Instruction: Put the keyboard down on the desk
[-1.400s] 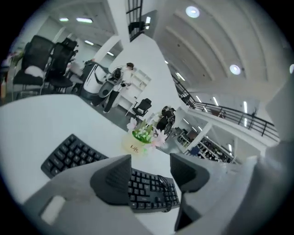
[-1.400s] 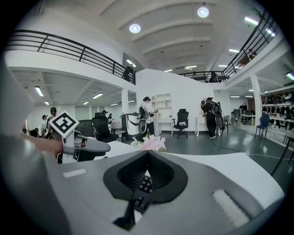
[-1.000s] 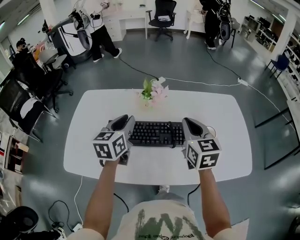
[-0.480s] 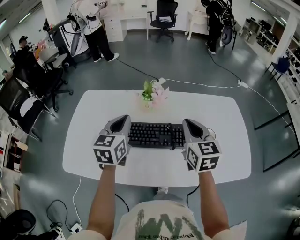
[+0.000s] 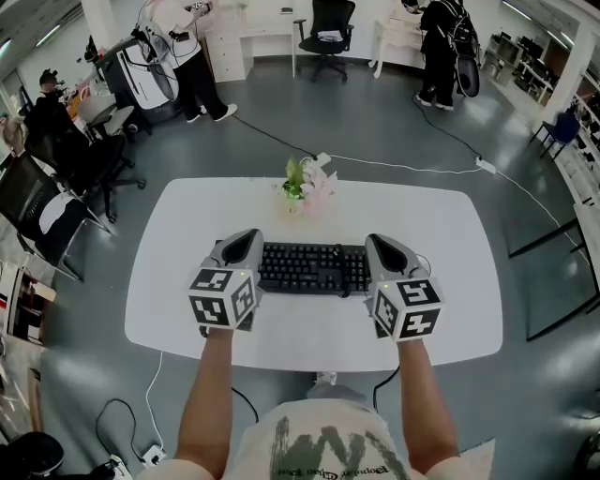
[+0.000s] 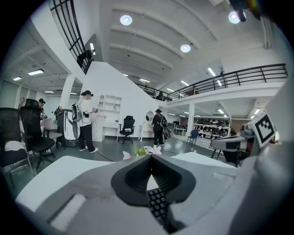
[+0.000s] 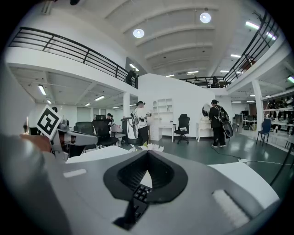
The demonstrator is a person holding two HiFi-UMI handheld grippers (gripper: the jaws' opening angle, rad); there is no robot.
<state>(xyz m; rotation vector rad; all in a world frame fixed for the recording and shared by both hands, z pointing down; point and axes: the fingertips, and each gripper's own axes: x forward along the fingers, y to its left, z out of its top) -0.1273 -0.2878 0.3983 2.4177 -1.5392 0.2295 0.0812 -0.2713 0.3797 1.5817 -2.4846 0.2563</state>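
Little has moved at my end over the last second: both tools sit where they were, the keyboard (image 5: 312,266) has not shifted, and only the people at the back have walked on, the one at the far right (image 5: 441,42) a little further right.

My left gripper (image 5: 240,246) is clamped on the left end of the keyboard and my right gripper (image 5: 382,249) on the right end. In the left gripper view the jaws of that tool (image 6: 149,158) meet at their tips, with black keys (image 6: 157,206) caught in the hollow below them. The right gripper view shows the same: tips of the right gripper (image 7: 147,153) together, keys (image 7: 139,193) between the pads.

The keyboard lies level across the middle of the white desk (image 5: 441,225), nearer my edge. I cannot tell whether it rests on the top or hangs just above it.

Just beyond it, near the far edge, stands a small bunch of pink and green flowers (image 5: 307,184), apart from the keyboard. A white cable (image 5: 412,167) runs over the floor behind the desk. Black chairs (image 5: 42,211) stand off to the left, an office chair (image 5: 325,28) at the back, and another person (image 5: 187,47) at the far left.
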